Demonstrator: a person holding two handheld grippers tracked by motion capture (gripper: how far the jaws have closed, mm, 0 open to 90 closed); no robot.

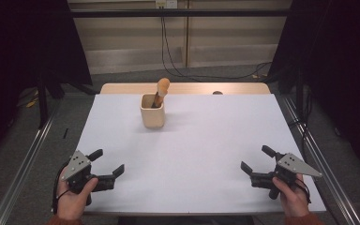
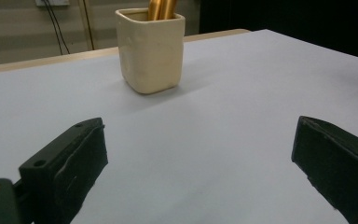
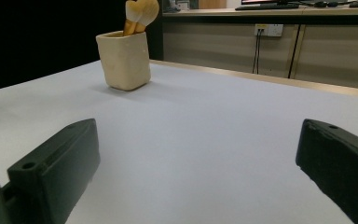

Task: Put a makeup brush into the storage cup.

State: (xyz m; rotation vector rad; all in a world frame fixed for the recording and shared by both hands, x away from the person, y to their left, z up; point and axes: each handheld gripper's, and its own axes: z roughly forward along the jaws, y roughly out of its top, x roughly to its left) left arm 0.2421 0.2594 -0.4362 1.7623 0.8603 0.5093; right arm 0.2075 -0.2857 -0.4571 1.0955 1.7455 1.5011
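Resting low at both lower corners, two grippers with jaws spread wide on nothing

Lower left sits the left gripper near the white table front edge; upper centre, well apart across bare surface, the cream cup holds wooden utensils near the far edge; lower right the right gripper sits empty near the front corner

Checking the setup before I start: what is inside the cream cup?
Wooden utensils stand in the cream cup, rounded ends sticking out above the rim. Their lower parts and the cup's bottom are hidden by its walls.
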